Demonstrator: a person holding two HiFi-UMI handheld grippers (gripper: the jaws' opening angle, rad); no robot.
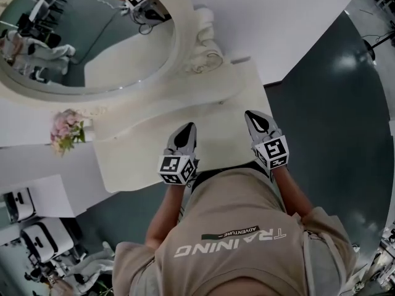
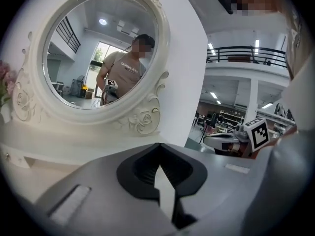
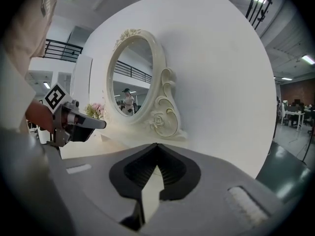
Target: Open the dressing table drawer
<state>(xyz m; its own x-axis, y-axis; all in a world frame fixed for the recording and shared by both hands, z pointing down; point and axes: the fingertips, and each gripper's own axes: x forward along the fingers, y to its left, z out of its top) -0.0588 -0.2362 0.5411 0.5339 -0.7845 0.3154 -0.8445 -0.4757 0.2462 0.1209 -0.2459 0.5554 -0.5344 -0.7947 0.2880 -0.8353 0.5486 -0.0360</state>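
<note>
Hovering over the near edge of the cream-white carved dressing table (image 1: 136, 159), the left gripper (image 1: 185, 133) and right gripper (image 1: 259, 121) are both closed and empty. Its drawer is hidden from every view. It likely runs left to right just below both tips, equally near each.

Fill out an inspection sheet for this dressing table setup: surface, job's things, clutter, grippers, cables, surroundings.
Surface: cream dressing table top, curved front edge.
Job's things: the drawer front shows in no view; the oval mirror in a carved frame stands at the back.
Clutter: pink flowers at the table's left end.
Grippers: left gripper and right gripper are both shut and empty, over the table's front part.
Cables: nothing seen.
Surroundings: white wall behind, dark floor around.
</note>
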